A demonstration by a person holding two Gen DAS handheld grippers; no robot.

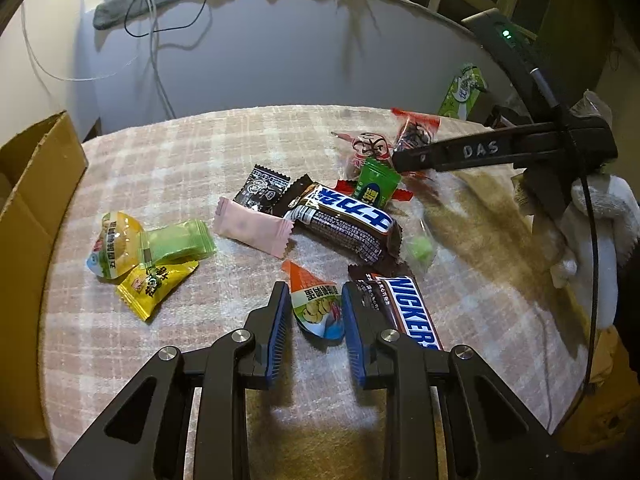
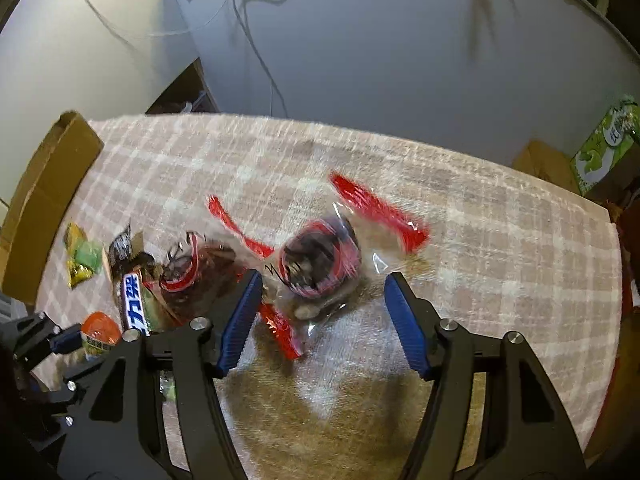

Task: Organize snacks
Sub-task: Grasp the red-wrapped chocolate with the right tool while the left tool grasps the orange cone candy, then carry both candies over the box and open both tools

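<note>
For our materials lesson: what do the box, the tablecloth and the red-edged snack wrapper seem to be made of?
Box: brown cardboard, matte; raw flap edge.
Tablecloth: soft woven fabric, probably; fuzzy pink checked surface.
Red-edged wrapper: clear glossy plastic film; contents show through, though blurred.

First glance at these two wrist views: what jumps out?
The heap of bright snack wrappers mid-table, led by the dark chocolate bar with the white-and-blue label and the Snickers bar nearer the camera. The left gripper straddles an orange-topped jelly cup, fingers on either side. In the right wrist view, the right gripper stands wide open over a blurred clear packet with red ends on the checked cloth.
</note>
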